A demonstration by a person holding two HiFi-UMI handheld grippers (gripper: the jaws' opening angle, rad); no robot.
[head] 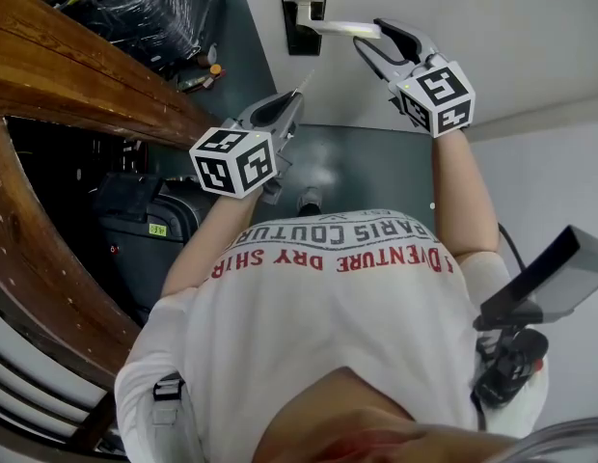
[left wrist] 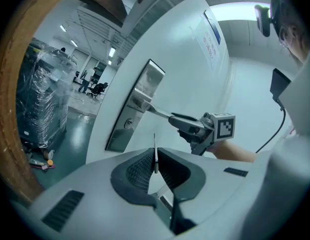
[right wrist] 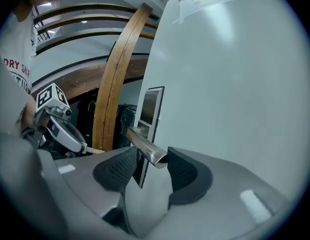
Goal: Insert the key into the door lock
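Curved wood beam point(head: 67, 85) sweeps down the left, plastic-wrapped black bundle point(head: 135, 8) beyond it on the teal floor point(head: 366, 152) — small litter point(head: 204, 73) just beside the bundle. Black case point(head: 135, 244) with a yellow tag point(head: 160, 228) sits under the beam, black boxy device point(head: 545, 273) at far right. Far off, office chairs point(left wrist: 98, 89) and ceiling lights point(left wrist: 113, 51) — too small for detail.

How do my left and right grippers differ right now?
The left gripper is shut on a thin key; the right gripper has its jaws apart around the door handle. The left gripper hangs short of the door; the right gripper reaches the handle. Both face the lock plate.
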